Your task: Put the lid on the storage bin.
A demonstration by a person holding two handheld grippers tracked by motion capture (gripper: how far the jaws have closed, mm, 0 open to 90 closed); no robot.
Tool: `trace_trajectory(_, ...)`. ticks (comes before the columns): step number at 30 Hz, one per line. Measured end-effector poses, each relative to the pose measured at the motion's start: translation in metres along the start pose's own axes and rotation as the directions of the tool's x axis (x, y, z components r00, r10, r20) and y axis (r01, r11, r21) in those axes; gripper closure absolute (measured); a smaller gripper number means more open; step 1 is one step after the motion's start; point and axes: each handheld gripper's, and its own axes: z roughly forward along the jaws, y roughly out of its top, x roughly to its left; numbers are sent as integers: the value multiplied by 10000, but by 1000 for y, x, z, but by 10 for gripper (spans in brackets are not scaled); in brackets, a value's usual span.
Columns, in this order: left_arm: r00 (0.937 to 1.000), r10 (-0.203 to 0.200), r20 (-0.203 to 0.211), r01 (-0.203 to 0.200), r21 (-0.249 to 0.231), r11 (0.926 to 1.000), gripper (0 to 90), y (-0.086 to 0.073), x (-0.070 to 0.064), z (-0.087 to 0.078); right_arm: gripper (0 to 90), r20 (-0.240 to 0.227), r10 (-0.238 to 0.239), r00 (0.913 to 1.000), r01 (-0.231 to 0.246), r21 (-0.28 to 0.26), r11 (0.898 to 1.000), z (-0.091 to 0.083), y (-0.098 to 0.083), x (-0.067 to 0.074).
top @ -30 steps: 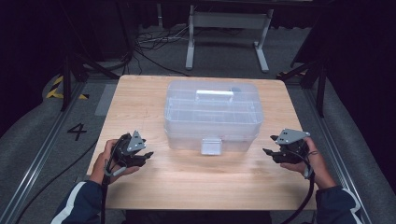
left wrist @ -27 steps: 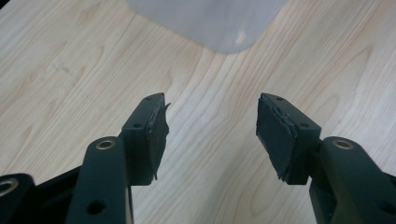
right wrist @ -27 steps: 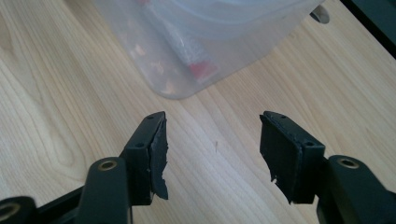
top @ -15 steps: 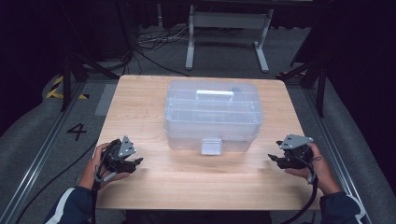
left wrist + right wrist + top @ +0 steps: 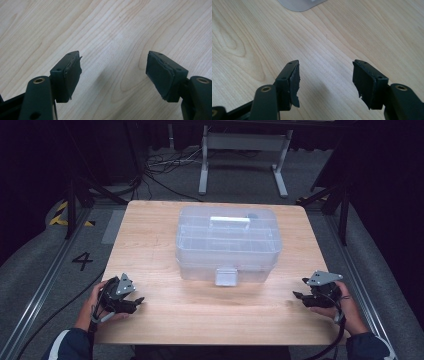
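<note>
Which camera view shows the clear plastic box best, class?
The high view: the whole clear plastic box sits mid-table, lid and front latch visible. The right gripper view catches just one corner of it; the left gripper view looks at bare wood.

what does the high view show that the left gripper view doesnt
High view: the clear plastic box with its front latch at mid-table, the right tool near the table's right edge, both hands, and the floor with a painted 4.

Left gripper view: the worn, frayed pads on the left tool, close up.

Both: the left tool, open and holding nothing, over the bare wooden table.
</note>
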Motion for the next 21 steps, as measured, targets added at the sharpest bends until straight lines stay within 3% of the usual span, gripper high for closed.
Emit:
trace_trajectory(4, 9999, -126, -95, 126, 49, 9999, 271, -5, 0, -1, 372, -105, 431, 9990, -433, -194, 9989, 1, -8, -1)
trace_trajectory(14, 9981, -589, 172, 591, -96, 9982, 256, -17, 2, -2, 353, -139, 1271, 9918, -1275, -377, 9911, 7, -33, -2)
trace_trajectory(16, 9959, -833, 365, 841, -217, 9962, 254, -21, 3, -3, 339, -343, 1713, 9846, -1733, -670, 9826, 7, -39, -4)
trace_trajectory(19, 9933, -1073, 432, 1086, -292, 9937, 239, -25, 4, -3, 326, -332, 1885, 9815, -1907, -828, 9782, 8, -42, -4)
trace_trajectory(20, 9910, -1256, 465, 1274, -393, 9911, 230, -27, 4, -3, 322, -486, 2204, 9742, -2244, -1049, 9688, 8, -47, -5)
trace_trajectory(21, 9891, -1378, 515, 1402, -447, 9891, 230, -29, 5, -3, 322, -486, 2204, 9742, -2244, -1049, 9688, 8, -47, -5)
